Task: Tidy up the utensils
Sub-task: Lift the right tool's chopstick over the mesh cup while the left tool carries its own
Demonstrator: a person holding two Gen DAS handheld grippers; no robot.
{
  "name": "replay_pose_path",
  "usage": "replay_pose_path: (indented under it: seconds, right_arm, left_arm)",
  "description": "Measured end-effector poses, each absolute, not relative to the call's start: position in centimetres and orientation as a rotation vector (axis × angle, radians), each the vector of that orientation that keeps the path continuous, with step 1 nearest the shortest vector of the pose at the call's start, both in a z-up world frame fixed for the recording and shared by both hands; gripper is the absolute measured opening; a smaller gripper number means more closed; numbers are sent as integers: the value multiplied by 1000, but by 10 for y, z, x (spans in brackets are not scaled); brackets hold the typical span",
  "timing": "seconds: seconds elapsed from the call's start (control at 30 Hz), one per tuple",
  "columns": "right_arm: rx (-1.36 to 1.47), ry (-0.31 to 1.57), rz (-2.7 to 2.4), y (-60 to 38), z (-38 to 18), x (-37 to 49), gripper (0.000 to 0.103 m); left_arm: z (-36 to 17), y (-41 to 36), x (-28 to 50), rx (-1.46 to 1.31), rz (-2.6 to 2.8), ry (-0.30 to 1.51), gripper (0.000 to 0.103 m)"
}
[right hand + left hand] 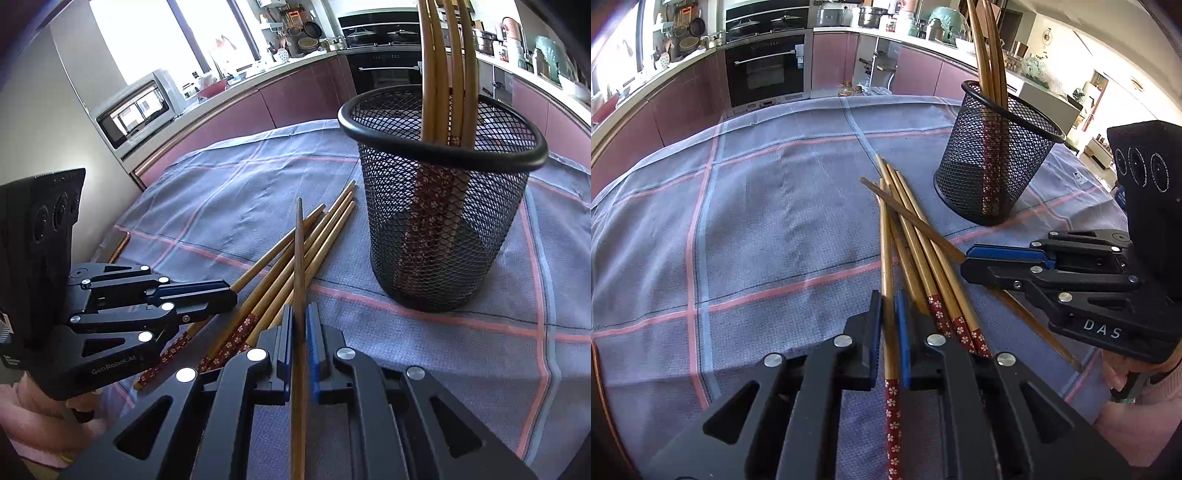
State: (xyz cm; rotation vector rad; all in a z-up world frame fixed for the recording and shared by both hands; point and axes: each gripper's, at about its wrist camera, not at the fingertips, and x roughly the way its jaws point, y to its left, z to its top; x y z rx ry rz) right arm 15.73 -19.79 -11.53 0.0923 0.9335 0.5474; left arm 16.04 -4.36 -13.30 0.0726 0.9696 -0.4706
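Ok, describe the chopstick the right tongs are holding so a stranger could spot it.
Start at the black mesh cup on the checked cloth. Left of it lies a chopstick pile. The plain dark chopstick crosses over them; it alone lacks a red flowered end.

Left gripper fingers clamped, right gripper fingers clamped, both angled downward

The tops of the chopsticks in the mesh cup are cut off by the upper edge in both views. The near end of the plain chopstick leaves the lower edge of the right wrist view. Small things on the far counter are too small to tell.
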Motion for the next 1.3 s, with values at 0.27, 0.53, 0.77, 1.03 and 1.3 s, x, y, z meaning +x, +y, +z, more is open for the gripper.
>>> replay_pose_path:
  seconds: [0.27,0.53,0.77,1.03,1.3]
  right_arm:
    - [78,927,553,-199,-117,160,6]
    - [92,806,587,-217,-82,143,6]
    - [151,690,587,-249,-46,131,6]
    - [184,604,575,-270,-20,130,6]
    - [172,527,569,-282,9,133,6]
  left_arm:
    - [-132,-52,176,91,-483,974,10]
    - [-107,-46,169,47,-504,915,8]
    - [-57,-39,153,4,-587,797,8]
    - [-11,-37,145,-26,-637,690,8]
    - [23,-40,148,-72,-659,601,8]
